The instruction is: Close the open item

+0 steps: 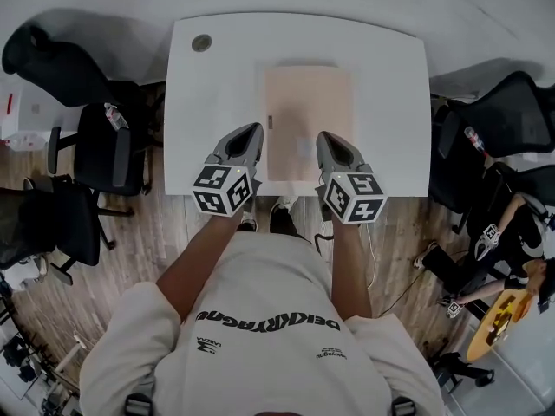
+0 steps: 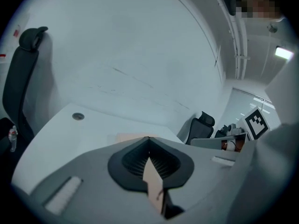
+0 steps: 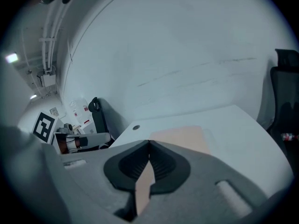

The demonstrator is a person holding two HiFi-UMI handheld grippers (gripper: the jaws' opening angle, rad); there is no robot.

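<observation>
1. The folder (image 1: pixel 309 111) (it could as well be a thin book; I cannot tell) lies flat on the desk (image 1: pixel 208 102). It sits midway between the left and right edges and reaches nearly to the near edge.
2. The left gripper (image 1: pixel 254 131) is at the near edge, just beside the folder's left side. The right gripper (image 1: pixel 323 137) is over its near right part. No view shows whether either touches it.
3. Both tools have their jaws pressed together tip to tip, with nothing of the folder between them. A beige sliver low in the gap looks alike in both gripper views, so I take it for part of the tool.
4. I judge the folder to be light, thin, fairly stiff card, likely to slide on the smooth top. A cover is best taken at its free edge while the other tool pins the rest. The dark tab (image 1: pixel 270 121) on the left side may mark that edge.
5. Only the head view shows both tools against the folder, which looks like 1 flat layer with nothing raised.
6. The gripper views add the low angle. There the folder lies flush, with the hole (image 1: pixel 202 42) at the far left corner beyond it.
</observation>
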